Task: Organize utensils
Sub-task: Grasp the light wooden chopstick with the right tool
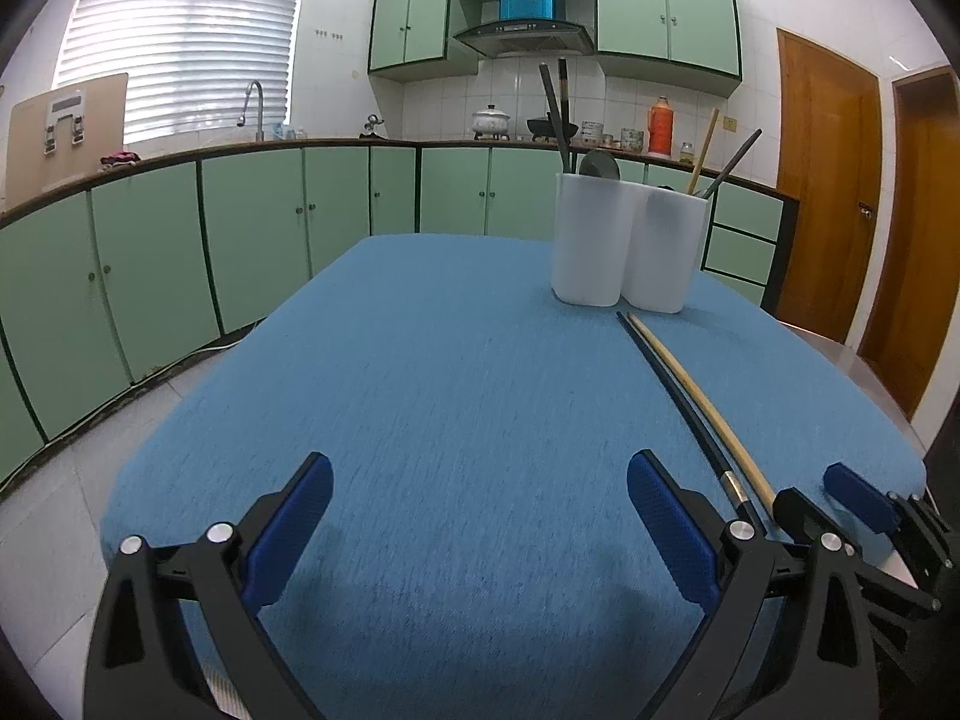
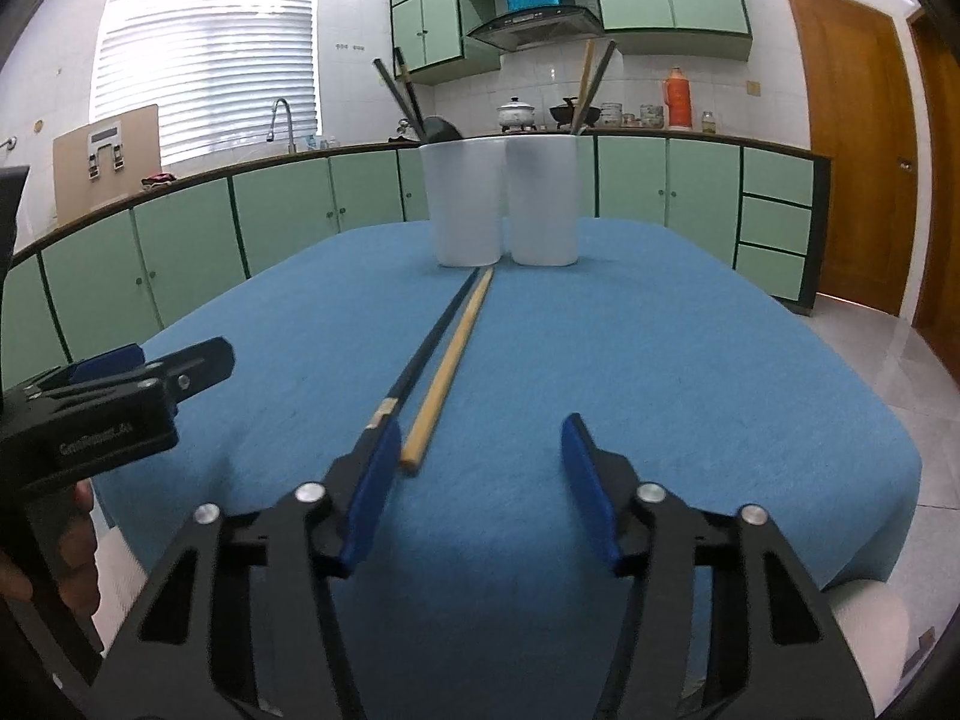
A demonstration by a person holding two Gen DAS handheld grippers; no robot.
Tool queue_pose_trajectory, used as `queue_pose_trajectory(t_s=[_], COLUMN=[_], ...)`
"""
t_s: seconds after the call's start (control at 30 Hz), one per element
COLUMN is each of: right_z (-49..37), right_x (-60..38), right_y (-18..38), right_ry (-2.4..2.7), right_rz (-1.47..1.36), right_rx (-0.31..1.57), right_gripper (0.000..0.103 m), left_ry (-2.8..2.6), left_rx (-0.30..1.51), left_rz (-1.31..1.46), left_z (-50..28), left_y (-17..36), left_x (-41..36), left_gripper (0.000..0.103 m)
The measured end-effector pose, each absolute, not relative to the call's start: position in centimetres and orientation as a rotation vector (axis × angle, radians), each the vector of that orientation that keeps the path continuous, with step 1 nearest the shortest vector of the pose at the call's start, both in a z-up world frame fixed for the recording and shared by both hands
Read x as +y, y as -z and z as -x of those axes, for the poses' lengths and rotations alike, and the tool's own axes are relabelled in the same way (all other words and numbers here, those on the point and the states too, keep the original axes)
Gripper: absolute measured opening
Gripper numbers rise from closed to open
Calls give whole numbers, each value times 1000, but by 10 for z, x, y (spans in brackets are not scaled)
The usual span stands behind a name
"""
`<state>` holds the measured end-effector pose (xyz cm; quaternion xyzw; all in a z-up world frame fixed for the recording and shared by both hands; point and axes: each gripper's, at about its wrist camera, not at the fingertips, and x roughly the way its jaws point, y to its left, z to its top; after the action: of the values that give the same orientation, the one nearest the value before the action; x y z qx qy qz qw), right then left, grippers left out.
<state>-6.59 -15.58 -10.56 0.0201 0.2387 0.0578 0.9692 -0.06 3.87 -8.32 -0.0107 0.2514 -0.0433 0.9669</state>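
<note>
A blue cloth (image 1: 420, 390) covers the table, which stands in a kitchen of pale green cabinets (image 1: 252, 222) under a shuttered window (image 1: 180, 36), with wooden doors (image 1: 828, 180) at the right. Two white holders (image 2: 498, 204) stand side by side, touching, near the far edge of the cloth — dark utensils lean in the left one, a wooden and a dark stick in the right. A black chopstick (image 2: 432, 336) and a wooden chopstick (image 2: 453, 360) lie close together on the cloth, running from the holders toward the cameras. The right gripper (image 2: 480, 486) hovers spread wide and empty, its left finger (image 2: 372, 492) covering the black chopstick's near end. The left gripper (image 1: 480, 534) — fingers likewise parted, grasping nothing — hangs over bare cloth beside it.
</note>
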Motion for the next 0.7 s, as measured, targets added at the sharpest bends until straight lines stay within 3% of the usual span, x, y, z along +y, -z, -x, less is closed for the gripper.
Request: queue_pose_trajectory(t_s=[0.17,0.7], right_z=[69,73], right_x=[-147,-133], right_y=[109,116], right_ry=[-108,-101], right_rz=[-14,34], right_rx=[474,448], right_gripper=[36,18], left_ry=[88,88], left_rx=[510,509], left_rz=[24,40], left_z=[2,4], left_y=[85,88], left_x=[39,41], left_gripper=[96,96])
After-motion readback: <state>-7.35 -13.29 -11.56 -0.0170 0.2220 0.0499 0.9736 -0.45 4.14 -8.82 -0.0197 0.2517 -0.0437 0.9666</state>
